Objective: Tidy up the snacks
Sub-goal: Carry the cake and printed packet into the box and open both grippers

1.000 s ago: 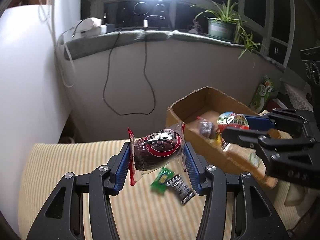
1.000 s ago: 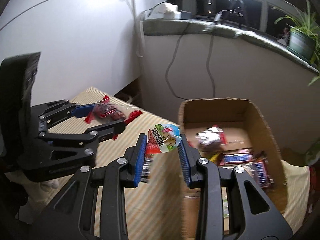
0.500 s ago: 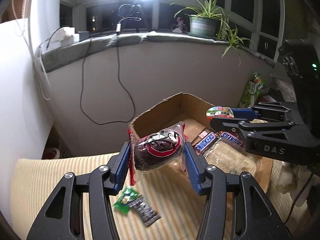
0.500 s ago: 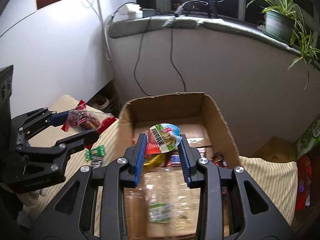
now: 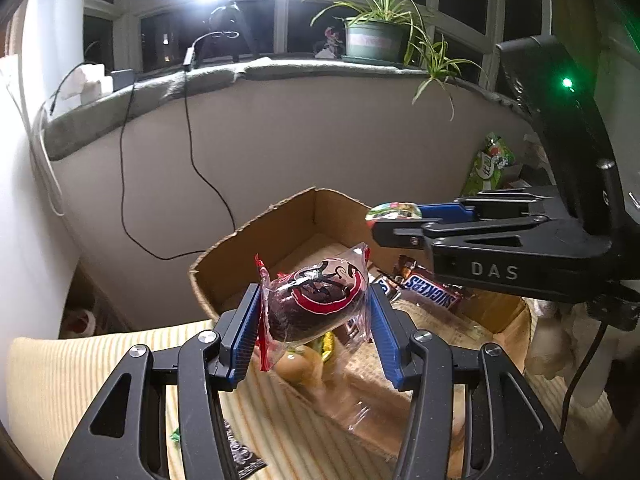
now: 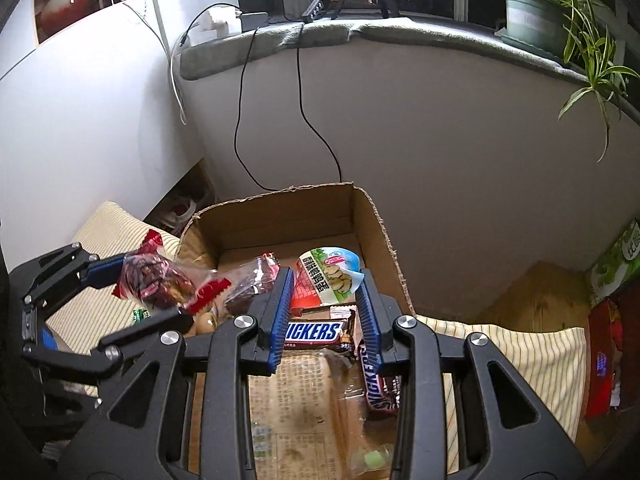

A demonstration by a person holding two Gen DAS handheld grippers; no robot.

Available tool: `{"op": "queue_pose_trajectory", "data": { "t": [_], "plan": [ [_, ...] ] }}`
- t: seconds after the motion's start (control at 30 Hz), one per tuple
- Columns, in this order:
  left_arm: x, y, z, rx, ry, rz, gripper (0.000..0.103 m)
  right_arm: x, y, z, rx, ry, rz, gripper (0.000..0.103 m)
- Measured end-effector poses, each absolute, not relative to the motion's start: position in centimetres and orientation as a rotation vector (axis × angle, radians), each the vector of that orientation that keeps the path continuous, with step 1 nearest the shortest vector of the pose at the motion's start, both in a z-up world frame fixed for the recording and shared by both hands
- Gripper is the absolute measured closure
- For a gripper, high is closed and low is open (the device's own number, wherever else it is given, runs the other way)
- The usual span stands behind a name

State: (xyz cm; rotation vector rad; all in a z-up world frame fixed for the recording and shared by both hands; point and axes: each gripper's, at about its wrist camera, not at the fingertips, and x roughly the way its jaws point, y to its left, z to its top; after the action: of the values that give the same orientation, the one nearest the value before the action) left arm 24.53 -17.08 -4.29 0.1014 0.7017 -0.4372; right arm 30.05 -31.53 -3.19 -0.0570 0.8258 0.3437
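My left gripper [image 5: 314, 320] is shut on a clear-wrapped dark red snack pack [image 5: 316, 300] and holds it over the near left corner of the cardboard box [image 5: 280, 216]. My right gripper [image 6: 326, 300] is shut on a small snack cup with a blue-green lid [image 6: 330, 276], above the box [image 6: 376, 216]. Each gripper shows in the other's view: the right one [image 5: 394, 220] and the left one [image 6: 156, 284]. Snickers bars [image 6: 316, 332] and several other snacks lie in the box.
The box stands on a striped yellow cloth [image 5: 60, 380]. Two small packets [image 5: 240, 452] lie on the cloth below my left gripper. A wall with a hanging cable [image 6: 240, 100] is behind. A green bag [image 5: 488, 164] and red packs [image 6: 600, 356] are at the right.
Both grippers have moved from over the cloth to above the box, each holding its snack. The box interior now fills the lower middle of both views.
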Motion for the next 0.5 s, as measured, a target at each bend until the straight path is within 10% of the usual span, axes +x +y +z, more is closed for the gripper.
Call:
{"op": "queue_pose_trajectory", "data": {
  "t": [0.5],
  "plan": [
    [24.4, -17.9, -4.9, 0.103, 0.722, -0.457, 0.05, 30.8, -31.4, -4.4, -0.03, 0.853, 0.36, 0.068]
  ]
}}
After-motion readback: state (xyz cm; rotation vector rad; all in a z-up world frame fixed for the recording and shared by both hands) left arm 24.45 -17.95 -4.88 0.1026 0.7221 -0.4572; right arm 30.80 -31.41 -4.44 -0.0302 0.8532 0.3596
